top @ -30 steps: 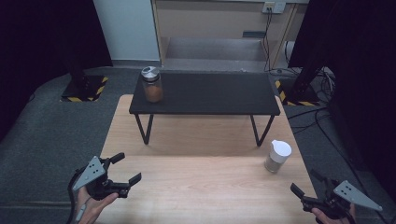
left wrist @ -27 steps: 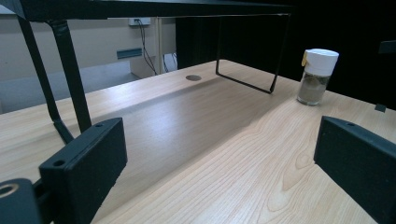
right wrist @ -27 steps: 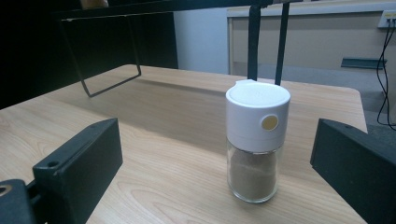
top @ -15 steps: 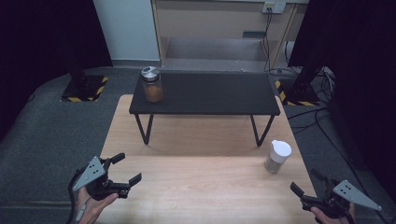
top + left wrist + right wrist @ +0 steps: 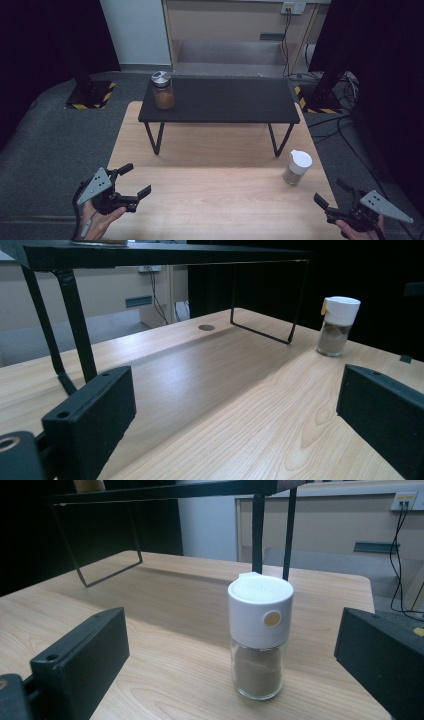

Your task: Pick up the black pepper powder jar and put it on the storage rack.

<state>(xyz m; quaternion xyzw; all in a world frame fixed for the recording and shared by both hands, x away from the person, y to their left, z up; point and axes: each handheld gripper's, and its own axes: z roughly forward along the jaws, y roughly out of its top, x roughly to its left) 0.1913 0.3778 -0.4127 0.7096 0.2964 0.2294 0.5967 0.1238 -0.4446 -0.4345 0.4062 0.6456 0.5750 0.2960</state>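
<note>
White-capped shaker (image 5: 260,640) stands between the right gripper's (image 5: 334,194) wide-open, empty jaws; left gripper (image 5: 136,180) likewise.

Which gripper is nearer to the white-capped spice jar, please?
Right. The right gripper sits just in front of the spice jar, jaws open; the left gripper is across the table.

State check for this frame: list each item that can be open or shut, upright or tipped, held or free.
Left gripper: open, holding nothing.
Right gripper: open, holding nothing.
White-capped spice jar: upright on the wooden table, cap on, free.
Silver-lidded jar: upright on the black shelf, lid on, free.
</note>
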